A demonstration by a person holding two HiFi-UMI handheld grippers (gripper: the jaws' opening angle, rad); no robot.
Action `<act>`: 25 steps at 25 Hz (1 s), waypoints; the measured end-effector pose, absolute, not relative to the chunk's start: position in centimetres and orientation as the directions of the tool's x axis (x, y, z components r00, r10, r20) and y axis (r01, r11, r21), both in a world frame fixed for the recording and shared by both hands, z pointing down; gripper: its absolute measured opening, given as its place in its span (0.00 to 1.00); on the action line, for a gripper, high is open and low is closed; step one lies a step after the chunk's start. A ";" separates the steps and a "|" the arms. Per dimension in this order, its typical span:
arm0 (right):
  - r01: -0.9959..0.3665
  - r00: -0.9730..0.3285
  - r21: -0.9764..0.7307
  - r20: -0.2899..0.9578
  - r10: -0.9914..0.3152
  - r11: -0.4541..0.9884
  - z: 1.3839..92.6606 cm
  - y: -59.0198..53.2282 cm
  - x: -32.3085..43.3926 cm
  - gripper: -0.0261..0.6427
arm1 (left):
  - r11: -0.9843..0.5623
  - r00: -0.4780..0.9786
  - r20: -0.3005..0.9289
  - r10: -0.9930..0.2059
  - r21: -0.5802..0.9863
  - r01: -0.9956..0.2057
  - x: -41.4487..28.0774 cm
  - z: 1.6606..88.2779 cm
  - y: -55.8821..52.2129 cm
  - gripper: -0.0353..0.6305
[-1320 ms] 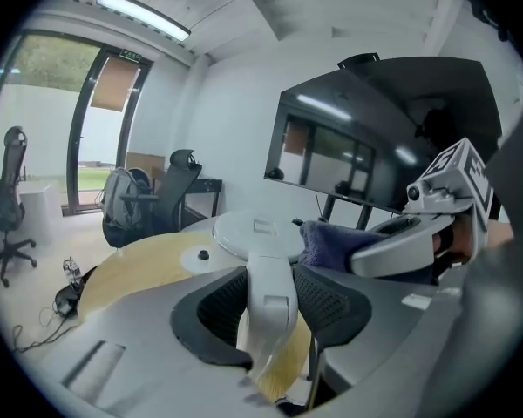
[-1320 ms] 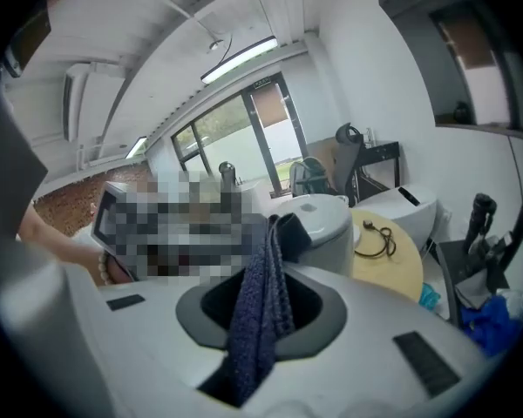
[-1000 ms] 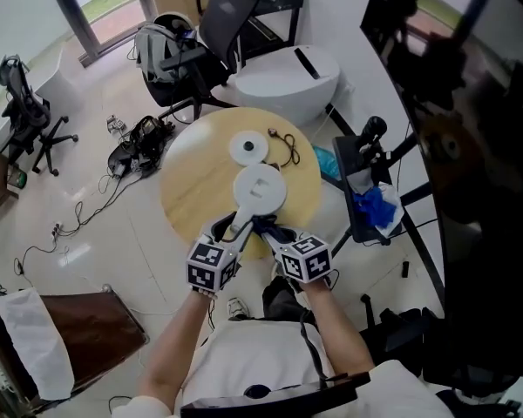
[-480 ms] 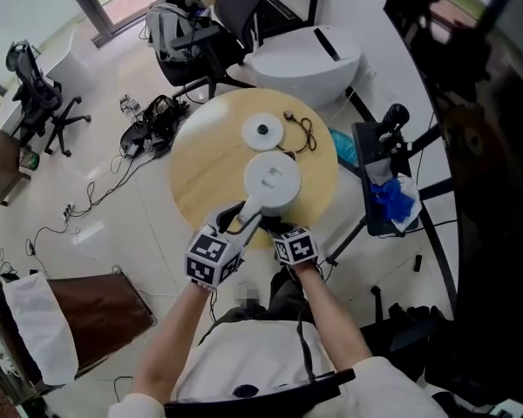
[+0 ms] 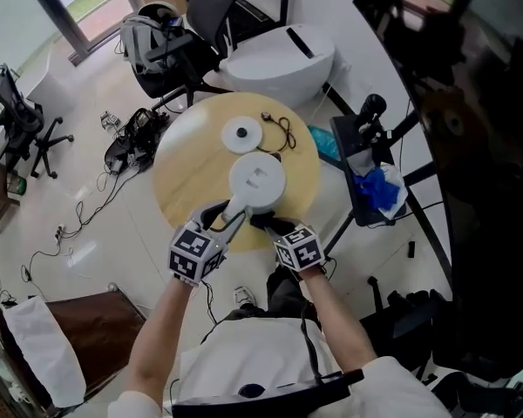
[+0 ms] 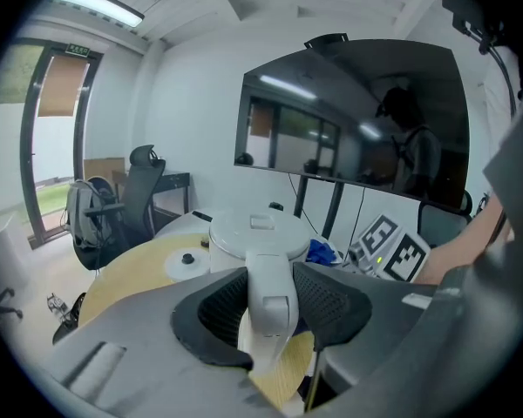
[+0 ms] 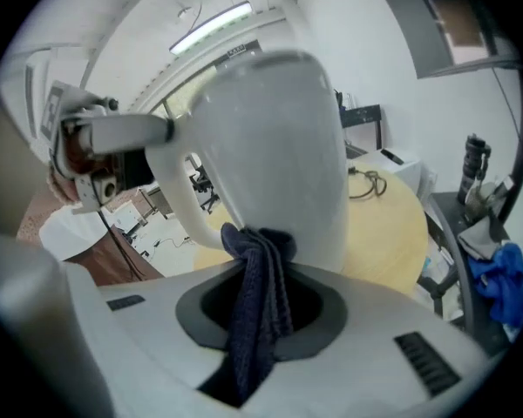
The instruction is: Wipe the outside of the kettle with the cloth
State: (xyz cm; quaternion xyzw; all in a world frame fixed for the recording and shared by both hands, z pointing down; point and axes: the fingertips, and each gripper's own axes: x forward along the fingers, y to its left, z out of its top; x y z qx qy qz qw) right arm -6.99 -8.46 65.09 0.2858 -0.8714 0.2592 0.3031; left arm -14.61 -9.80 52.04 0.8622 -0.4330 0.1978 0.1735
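We are bracing the kettle [image 7: 279, 146], left hand-held gripper [image 6: 270, 303] clamping its handle [image 6: 270, 277]. The right hand-held gripper [image 7: 261, 325] is pressing pinched cloth [image 7: 260, 259] against it.

From above, the kettle [image 5: 256, 181] shows only its lid and handle; its sides are hidden. The cloth's [image 7: 257, 320] near end is lost from sight inside the right claw [image 7: 263, 273], and the bunched cloth covers part of the kettle's lower wall.

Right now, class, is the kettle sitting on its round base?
No, the kettle is apart from the round base, which lies bare on the table.
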 end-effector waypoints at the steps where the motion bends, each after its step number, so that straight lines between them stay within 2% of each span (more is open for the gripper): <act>1: -0.651 -0.660 -0.266 0.661 -0.357 0.711 63.6 -8.6 -6.7 0.14 | -0.580 0.557 0.498 -0.665 0.125 -0.805 -14.6 52.1 -9.9 0.31; 8: -0.634 -0.677 -0.133 0.571 -0.463 0.762 54.6 -9.1 -5.0 0.14 | -0.687 0.626 0.540 -0.563 0.114 -0.717 -14.8 52.4 -10.6 0.31; 12: -0.630 -0.677 -0.105 0.560 -0.478 0.770 53.2 -9.1 -4.4 0.14 | -0.738 0.669 0.537 -0.514 0.121 -0.664 -14.8 52.4 -10.7 0.31; 18: -0.628 -0.668 -0.170 0.619 -0.414 0.759 57.1 -8.8 -4.4 0.14 | -0.783 0.706 0.546 -0.451 0.137 -0.607 -14.8 52.3 -10.9 0.31; 25: -0.620 -0.618 -0.243 0.738 -0.273 0.746 66.7 -8.1 -4.6 0.14 | -0.825 0.733 0.568 -0.374 0.157 -0.543 -14.9 52.4 -10.7 0.31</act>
